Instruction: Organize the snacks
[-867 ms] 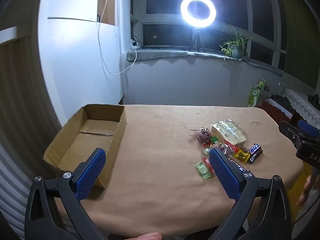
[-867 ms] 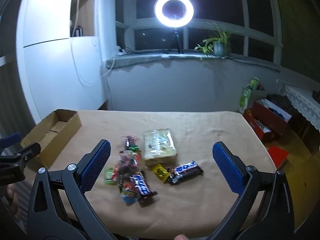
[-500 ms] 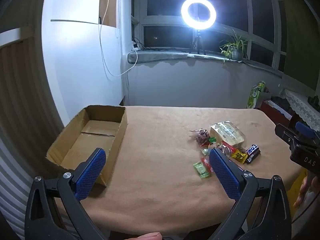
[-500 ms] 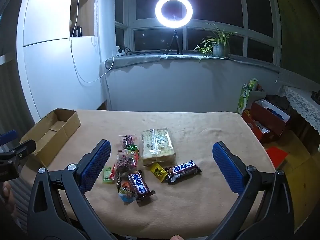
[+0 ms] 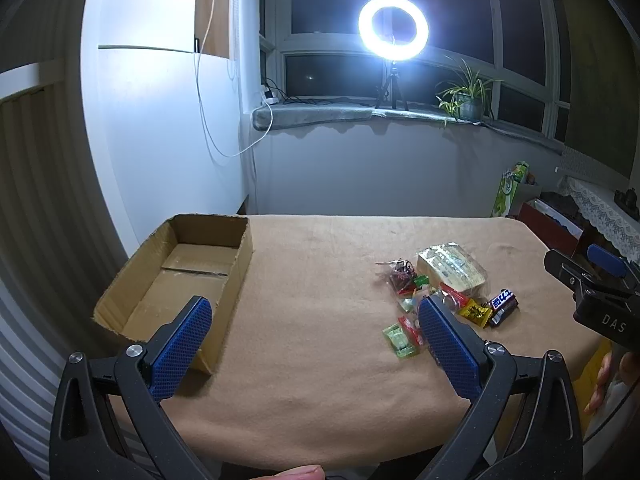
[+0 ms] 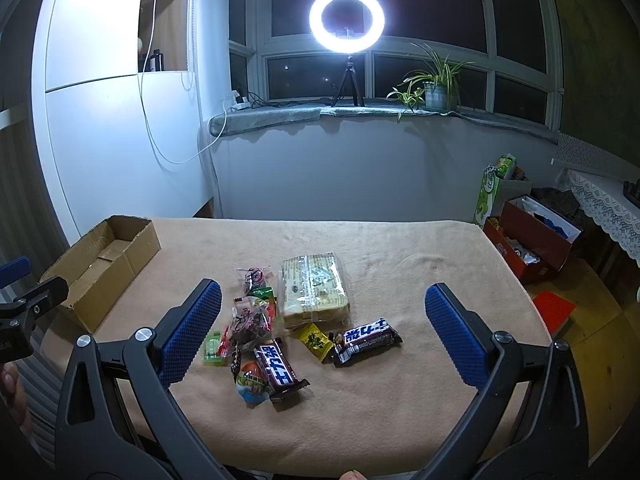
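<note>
An open cardboard box [image 5: 176,276] [image 6: 100,264] stands empty at the table's left end. A pile of snacks lies right of centre: a large clear-wrapped pack [image 6: 314,290] [image 5: 452,266], two dark chocolate bars [image 6: 366,338] [image 6: 280,368], a yellow candy [image 6: 316,340], a green candy [image 5: 400,340] [image 6: 212,346] and several small wrapped sweets [image 6: 252,320]. My left gripper [image 5: 312,344] is open and empty, held above the table's near edge between box and snacks. My right gripper [image 6: 320,332] is open and empty above the snacks.
The table has a tan cloth [image 5: 320,280]. A ring light [image 6: 346,20] and a potted plant [image 6: 436,84] stand on the windowsill behind. Red boxes [image 6: 532,240] and a green bag [image 6: 490,196] sit on the floor at the right.
Both grippers have risen and drawn back a little, so the table and snacks sit lower in view. Nothing on the table has moved.
</note>
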Demonstrator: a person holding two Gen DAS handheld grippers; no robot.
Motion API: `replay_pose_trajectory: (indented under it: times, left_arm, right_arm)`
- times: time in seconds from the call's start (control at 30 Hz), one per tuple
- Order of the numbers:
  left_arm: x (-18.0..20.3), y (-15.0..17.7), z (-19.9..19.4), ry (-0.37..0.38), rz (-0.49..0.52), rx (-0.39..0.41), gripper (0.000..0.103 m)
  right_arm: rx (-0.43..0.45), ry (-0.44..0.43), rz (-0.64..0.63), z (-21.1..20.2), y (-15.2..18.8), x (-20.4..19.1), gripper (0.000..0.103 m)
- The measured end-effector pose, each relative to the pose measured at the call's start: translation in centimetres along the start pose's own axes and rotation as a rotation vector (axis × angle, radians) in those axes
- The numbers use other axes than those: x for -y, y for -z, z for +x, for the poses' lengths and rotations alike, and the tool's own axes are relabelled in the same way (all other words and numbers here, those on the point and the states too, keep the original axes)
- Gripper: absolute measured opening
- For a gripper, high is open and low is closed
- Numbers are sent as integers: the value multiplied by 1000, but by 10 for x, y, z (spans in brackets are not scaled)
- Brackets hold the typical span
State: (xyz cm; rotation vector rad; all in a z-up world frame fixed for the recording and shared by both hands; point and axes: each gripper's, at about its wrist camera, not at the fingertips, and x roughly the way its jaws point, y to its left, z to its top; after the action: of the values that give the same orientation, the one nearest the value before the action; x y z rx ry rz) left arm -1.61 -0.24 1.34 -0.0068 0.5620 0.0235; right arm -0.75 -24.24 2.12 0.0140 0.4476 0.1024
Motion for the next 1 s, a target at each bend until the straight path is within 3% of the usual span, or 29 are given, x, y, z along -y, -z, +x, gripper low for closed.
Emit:
replay_pose_trajectory:
  times: [1.0]
  left_arm:
    - [1, 2, 0, 1, 0, 2, 103]
  right_arm:
    - [1, -1, -2, -1, 1, -1, 103]
